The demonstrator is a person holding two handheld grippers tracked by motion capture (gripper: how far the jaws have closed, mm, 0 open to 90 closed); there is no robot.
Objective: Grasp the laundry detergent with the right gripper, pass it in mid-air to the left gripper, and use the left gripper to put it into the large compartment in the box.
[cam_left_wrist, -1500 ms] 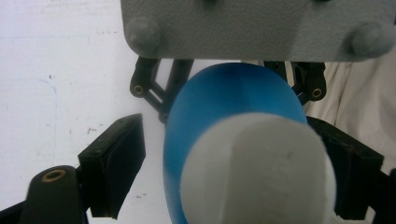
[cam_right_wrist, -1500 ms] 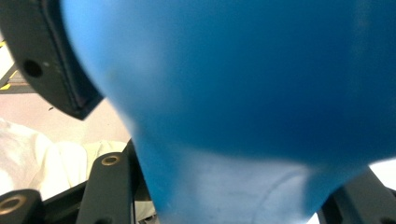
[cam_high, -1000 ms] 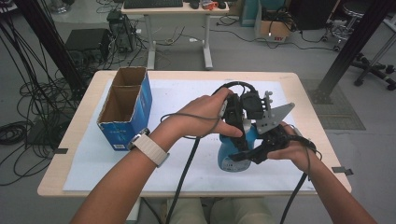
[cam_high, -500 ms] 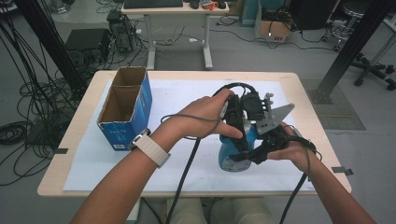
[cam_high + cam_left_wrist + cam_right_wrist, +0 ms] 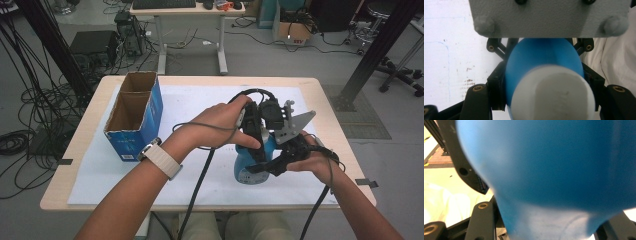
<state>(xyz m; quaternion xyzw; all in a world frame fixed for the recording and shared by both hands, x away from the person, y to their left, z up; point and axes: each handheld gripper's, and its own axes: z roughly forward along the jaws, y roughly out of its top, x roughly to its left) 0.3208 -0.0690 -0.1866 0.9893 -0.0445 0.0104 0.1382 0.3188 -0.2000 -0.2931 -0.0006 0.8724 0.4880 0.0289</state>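
Two forearms reach in from the near edge of the surface (image 5: pixel 90 165) and meet right of centre, above a blue bottle (image 5: pixel 248 167) with a white cap (image 5: pixel 554 95). The left hand (image 5: pixel 220 125), a pale watch strap on its wrist, arches over its claw (image 5: pixel 257 145) from the left with the fingers wrapped around the body. The right hand (image 5: pixel 312 162) cups its own claw (image 5: pixel 272 165) from the right and low, a grey three-cornered plate standing above it.

The bottle is half covered in the high view by both tools and the hands, so where each claw meets it there is hard to make out. In the left gripper view the cap is blurred and near the lens, and a grey plate cuts across the top. In the right gripper view the blue body is so near that it is out of focus and its edges run off the picture.

The left claw (image 5: pixel 546 82) is clamped on the bottle just behind the cap, black jaws pressed to either side. The right claw (image 5: pixel 549 220) is clamped on the bottle body, its jaws rising beside the blue wall. The bottle sits on the white sheet (image 5: pixel 195 105), right of centre, well apart from an open blue cardboard box (image 5: pixel 142 120) at the left.
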